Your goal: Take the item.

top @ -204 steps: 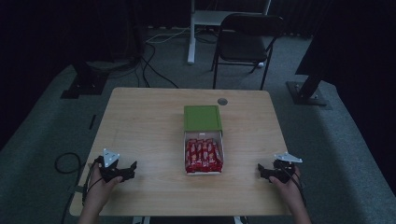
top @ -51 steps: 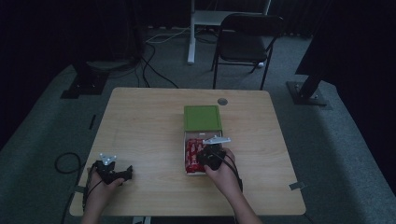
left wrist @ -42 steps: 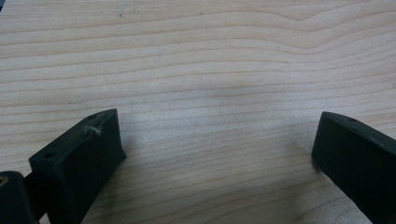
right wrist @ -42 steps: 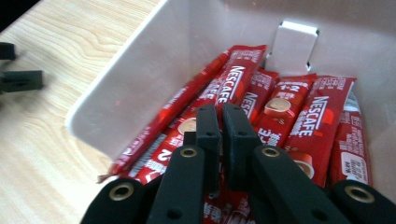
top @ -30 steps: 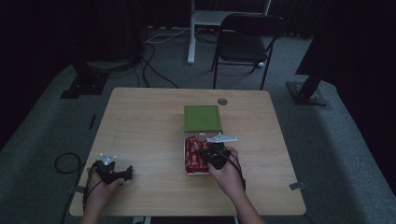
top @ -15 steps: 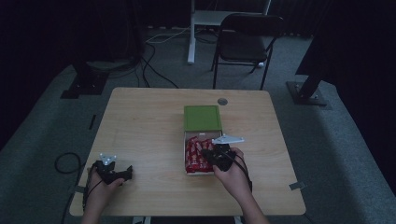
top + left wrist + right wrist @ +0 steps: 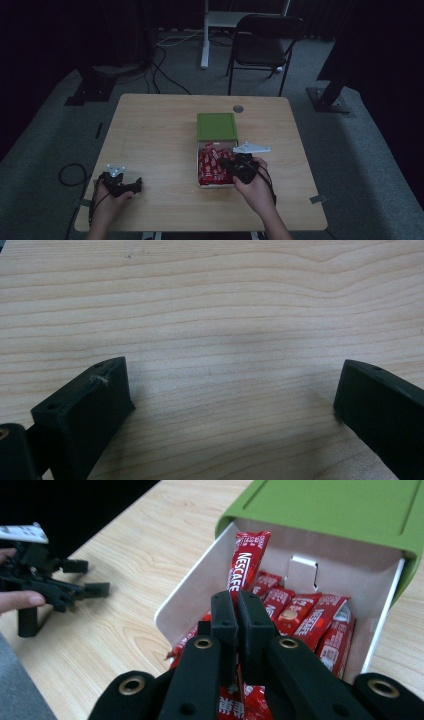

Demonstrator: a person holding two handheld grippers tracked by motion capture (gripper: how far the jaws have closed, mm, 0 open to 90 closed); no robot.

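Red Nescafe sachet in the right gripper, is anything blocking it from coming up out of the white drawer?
Nothing visible does. The right gripper is shut on the Nescafe sachet, which stands above the other sachets. The white drawer is open-topped; the green box sits behind.

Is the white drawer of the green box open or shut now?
Open. The white drawer is pulled out from the green box, and red packets lie uncovered inside.

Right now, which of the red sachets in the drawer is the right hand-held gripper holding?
The Nescafe sachet standing up above the others, its lower end pinched in the right hand-held gripper; the other sachets lie flat in the white drawer.
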